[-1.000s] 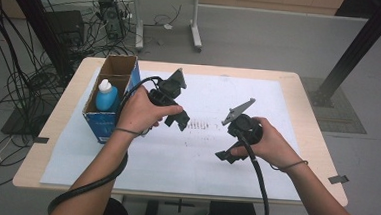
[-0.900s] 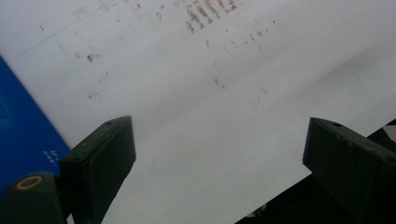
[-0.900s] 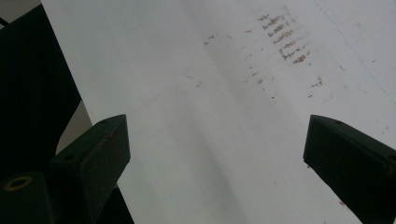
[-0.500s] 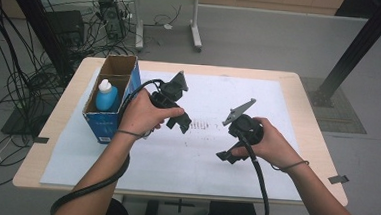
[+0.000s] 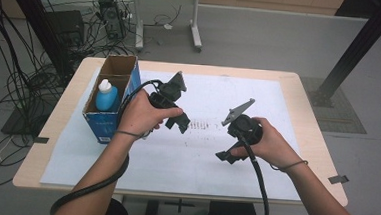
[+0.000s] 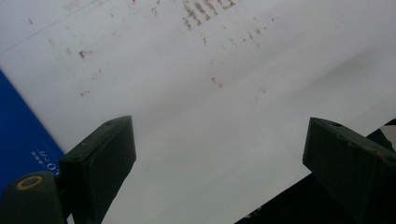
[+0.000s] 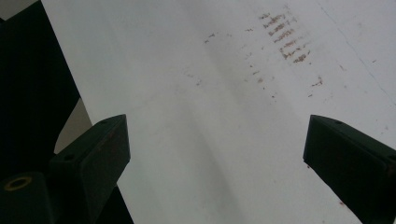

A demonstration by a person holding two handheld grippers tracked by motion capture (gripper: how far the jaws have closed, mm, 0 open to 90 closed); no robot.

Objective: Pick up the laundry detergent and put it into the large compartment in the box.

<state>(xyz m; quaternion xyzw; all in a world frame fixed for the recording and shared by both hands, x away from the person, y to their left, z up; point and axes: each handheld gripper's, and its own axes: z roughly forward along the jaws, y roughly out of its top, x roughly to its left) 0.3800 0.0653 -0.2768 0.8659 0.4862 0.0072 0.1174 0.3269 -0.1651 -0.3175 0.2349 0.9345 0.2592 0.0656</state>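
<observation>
Two hands each hold a black gripper above a white paper sheet [image 5: 195, 153] that covers the table. My left gripper [image 5: 181, 124] hovers left of centre, just right of a blue cardboard box [image 5: 108, 122]. In the left gripper view its jaws [image 6: 217, 140] stand wide apart with nothing between them, over bare paper [image 6: 201, 93], and the box's blue side [image 6: 18, 140] shows at the left edge. My right gripper [image 5: 227, 156] hangs right of centre and points down at the sheet. Its jaws [image 7: 219, 135] are also wide apart and empty, over paper [image 7: 210, 107] with brown smudges [image 7: 285, 39].
The open-topped box holds a blue bottle with a white cap [image 5: 106, 95]. A band of faint brown marks [image 5: 205, 126] lies on the sheet between the grippers. Wooden table edges [image 5: 321, 145] frame the paper. Cables [image 5: 24, 87] and a dark post [image 5: 354, 52] stand on the floor beyond.
</observation>
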